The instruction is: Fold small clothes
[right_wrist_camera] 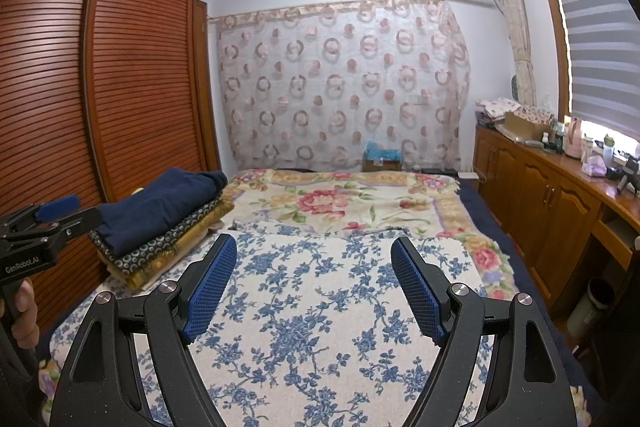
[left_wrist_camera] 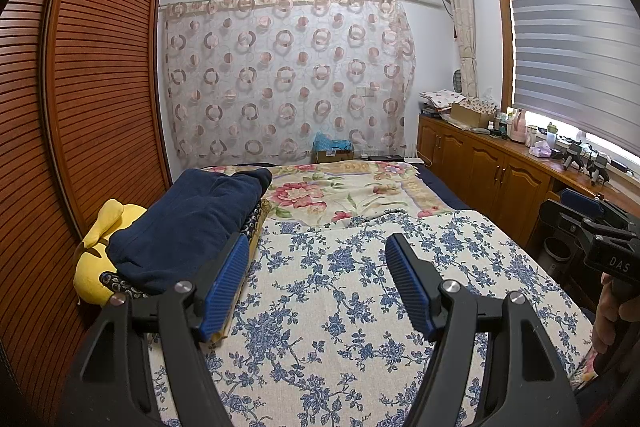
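Left gripper [left_wrist_camera: 316, 279] — jaws apart, nothing between the pads, hovering over the blue-flowered cloth [left_wrist_camera: 360, 307] spread on the bed [left_wrist_camera: 352, 187]. Right gripper [right_wrist_camera: 314, 283] — likewise spread and empty, above the same cloth.

Item, task's things: a stack of clothes [right_wrist_camera: 160, 227] at the left side of the bed beside the wardrobe [right_wrist_camera: 120, 87], a navy garment [left_wrist_camera: 192, 223] on top, patterned pieces under it. They look already folded; we cannot tell which piece is next, and no loose small garment shows on the cloth.

Item, step in hand, as we judge it: fetching a piece to fold. We would take only the top layer by one edge with the left gripper, lift it clear of the stack, then lay it flat on the cloth before any crease.

Item, edges and room:
- Left: the wardrobe stands close behind the stack, and a yellow plush toy [left_wrist_camera: 100, 251] sits tucked against it — little room there.
- Right: the bed edge drops toward wooden cabinets [right_wrist_camera: 540, 195].
- Ahead: the rose blanket [right_wrist_camera: 340, 203] lies open and free.
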Available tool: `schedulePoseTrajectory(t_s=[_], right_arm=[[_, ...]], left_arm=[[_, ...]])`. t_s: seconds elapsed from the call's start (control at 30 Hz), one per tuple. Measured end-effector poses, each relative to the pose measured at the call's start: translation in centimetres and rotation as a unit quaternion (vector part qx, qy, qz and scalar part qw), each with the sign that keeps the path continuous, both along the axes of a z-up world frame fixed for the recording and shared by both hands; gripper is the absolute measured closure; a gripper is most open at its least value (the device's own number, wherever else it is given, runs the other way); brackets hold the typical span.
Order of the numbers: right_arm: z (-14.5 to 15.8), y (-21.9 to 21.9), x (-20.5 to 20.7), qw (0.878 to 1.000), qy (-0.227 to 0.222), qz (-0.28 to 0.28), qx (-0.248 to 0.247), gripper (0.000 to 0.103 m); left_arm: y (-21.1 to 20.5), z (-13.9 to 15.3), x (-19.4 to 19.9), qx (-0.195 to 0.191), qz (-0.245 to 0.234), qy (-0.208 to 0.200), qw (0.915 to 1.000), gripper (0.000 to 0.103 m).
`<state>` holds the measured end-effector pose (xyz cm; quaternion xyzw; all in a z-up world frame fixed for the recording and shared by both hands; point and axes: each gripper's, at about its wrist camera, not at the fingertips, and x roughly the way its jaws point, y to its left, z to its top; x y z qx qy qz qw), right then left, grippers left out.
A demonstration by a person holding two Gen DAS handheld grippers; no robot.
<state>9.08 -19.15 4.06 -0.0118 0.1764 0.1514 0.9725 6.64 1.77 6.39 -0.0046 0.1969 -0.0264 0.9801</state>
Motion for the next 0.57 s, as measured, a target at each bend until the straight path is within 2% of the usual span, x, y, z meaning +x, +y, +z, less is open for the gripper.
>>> schedulePoseTrajectory(t_s=[0.57], right_arm=[[-0.13, -0.15, 0.03, 1.000, 0.000, 0.001, 0.001, 0.021]], left_arm=[[0.02, -0.05, -0.01, 0.000, 0.000, -0.001, 1.0000, 0.032]])
